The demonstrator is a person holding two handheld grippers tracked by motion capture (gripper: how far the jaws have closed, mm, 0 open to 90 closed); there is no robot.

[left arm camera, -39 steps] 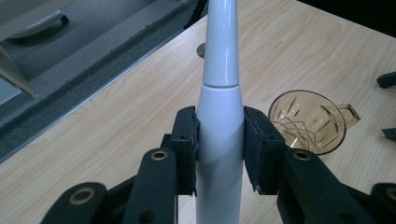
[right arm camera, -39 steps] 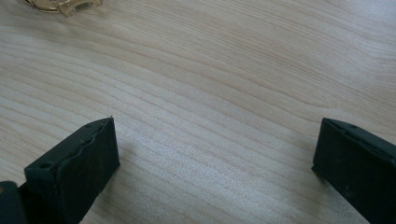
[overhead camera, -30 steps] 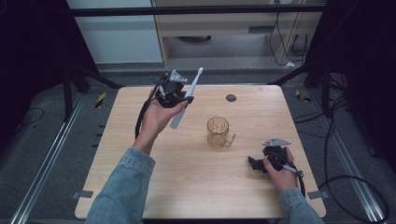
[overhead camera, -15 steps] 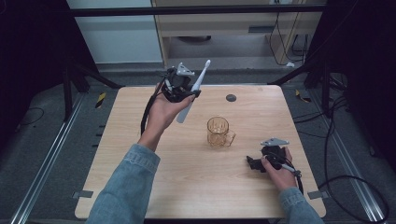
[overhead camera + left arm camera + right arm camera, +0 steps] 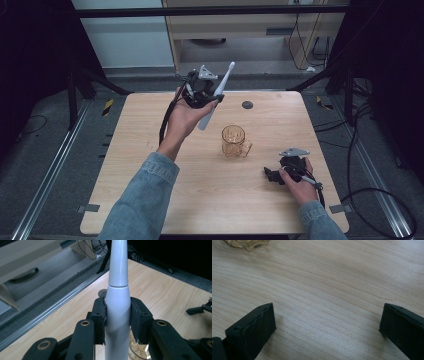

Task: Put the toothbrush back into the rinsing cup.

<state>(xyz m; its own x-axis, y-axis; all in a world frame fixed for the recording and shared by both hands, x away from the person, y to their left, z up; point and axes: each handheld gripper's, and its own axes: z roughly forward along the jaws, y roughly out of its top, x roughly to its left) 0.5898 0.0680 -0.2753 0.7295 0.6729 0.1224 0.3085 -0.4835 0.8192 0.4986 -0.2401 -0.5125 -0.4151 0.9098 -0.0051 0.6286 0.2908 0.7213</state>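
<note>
The left gripper (image 5: 209, 95) is clamped on a white electric toothbrush (image 5: 216, 96), its two black jaws pressing the thick handle from either side. In the left gripper view the pads (image 5: 100, 319) sit flat against the toothbrush (image 5: 118, 307) just below the seam where the narrower neck begins, and the neck runs up out of the top of the picture. From the high view the gripper is raised over the far part of the surface (image 5: 140, 150), with the toothbrush tilted so that its head points up and away toward the far right and its thick end points down toward the person. The left hand (image 5: 186, 117) holds the gripper from below, and a blue denim sleeve (image 5: 140, 205) covers the forearm.

Near the middle of the surface, to the right of and below the toothbrush, stands an amber glass mug (image 5: 234, 141), upright, its handle turned to the right. A small dark round disc (image 5: 247, 105) sits in the surface near the far edge.

The right gripper (image 5: 272, 175) rests low on the surface near the right edge, well apart from the mug, held by the right hand (image 5: 299, 176). Its jaws stand wide apart with bare wood (image 5: 324, 302) between them, holding nothing. The mug's base (image 5: 247, 244) shows at the top left corner of the right gripper view.
</note>
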